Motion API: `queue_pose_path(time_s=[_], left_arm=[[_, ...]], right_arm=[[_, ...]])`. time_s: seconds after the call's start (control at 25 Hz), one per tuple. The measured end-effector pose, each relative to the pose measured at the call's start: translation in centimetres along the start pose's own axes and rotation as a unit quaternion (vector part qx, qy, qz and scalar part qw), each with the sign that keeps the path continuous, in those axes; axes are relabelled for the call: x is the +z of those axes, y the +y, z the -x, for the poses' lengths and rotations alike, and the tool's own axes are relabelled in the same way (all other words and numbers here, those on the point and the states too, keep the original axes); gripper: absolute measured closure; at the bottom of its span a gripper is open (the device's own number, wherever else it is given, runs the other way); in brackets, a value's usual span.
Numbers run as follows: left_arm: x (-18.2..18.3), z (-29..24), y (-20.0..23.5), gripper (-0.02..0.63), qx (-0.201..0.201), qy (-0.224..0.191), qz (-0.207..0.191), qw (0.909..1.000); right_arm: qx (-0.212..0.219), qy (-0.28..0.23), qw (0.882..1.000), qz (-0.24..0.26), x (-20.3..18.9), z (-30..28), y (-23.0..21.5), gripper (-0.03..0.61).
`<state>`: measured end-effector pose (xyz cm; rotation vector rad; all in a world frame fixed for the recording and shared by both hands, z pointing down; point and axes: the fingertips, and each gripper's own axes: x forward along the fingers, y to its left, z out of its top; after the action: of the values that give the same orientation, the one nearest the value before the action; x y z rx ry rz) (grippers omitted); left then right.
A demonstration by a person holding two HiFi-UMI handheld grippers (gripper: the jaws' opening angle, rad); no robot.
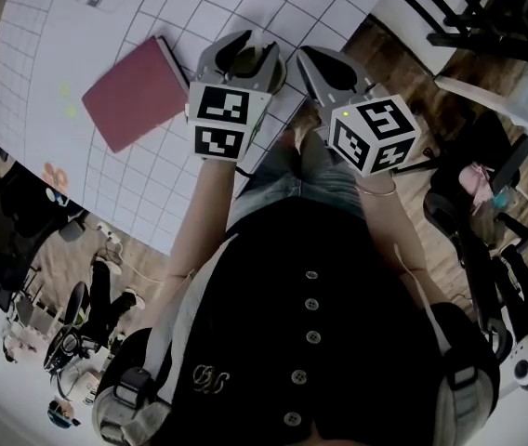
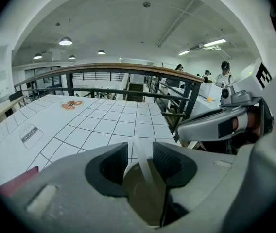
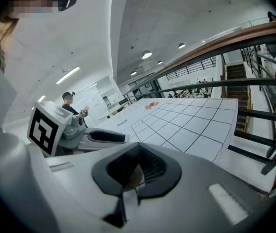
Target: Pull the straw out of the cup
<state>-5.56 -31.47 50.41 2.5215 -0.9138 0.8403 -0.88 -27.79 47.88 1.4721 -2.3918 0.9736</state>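
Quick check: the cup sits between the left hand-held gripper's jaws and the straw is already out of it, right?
Not quite. The cup does sit between the jaws of the left hand-held gripper, but the straw is not out of it. It is still in the cup, rising past the rim between the two pads. The left gripper view shows this.

Both forearms reach forward from the body, side by side, the left forearm (image 1: 199, 221) bare and the right forearm (image 1: 403, 249) beside it. The left claw (image 1: 245, 54) points forward and down. Its jaws stand wide, with the cup (image 2: 140, 193) between them, rim against both pads. Just right of it, the right claw (image 1: 315, 63) has its jaws nearly together on a small brownish thing (image 3: 133, 176).
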Motion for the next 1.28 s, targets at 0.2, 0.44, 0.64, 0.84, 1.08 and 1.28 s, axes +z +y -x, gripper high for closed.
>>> queue_pose_path(time_s=[0.2, 0.44, 0.64, 0.84, 1.08, 1.28], left_arm=[[-0.1, -0.1, 0.7, 0.534, 0.022, 0.005, -0.007, 0.9997], [0.0, 0.2, 0.9, 0.548, 0.024, -0.004, -0.006, 0.9997], [0.3, 0.6, 1.1, 0.565, 0.030, -0.022, 0.017, 0.9992], [1.0, 1.4, 0.7, 0.577, 0.036, -0.038, 0.032, 0.9981], [2.2, 3.3, 0.9, 0.578, 0.058, -0.077, 0.044, 0.9944], [3.2, 5.5, 1.0, 0.578, 0.075, -0.107, 0.060, 0.9896]], right_arm=[[0.002, 0.001, 1.000, -0.003, -0.1, 0.5, -0.6, 0.580], [0.002, 0.002, 1.000, 0.000, 0.0, 1.0, -0.8, 0.580], [0.005, 0.004, 1.000, 0.007, 0.2, 1.1, -0.6, 0.580], [0.024, 0.001, 1.000, 0.016, 0.6, 1.1, 0.6, 0.580], [0.050, -0.005, 0.998, 0.031, 1.4, 1.6, 2.1, 0.580], [0.073, -0.012, 0.996, 0.053, 2.5, 2.1, 3.6, 0.580]])
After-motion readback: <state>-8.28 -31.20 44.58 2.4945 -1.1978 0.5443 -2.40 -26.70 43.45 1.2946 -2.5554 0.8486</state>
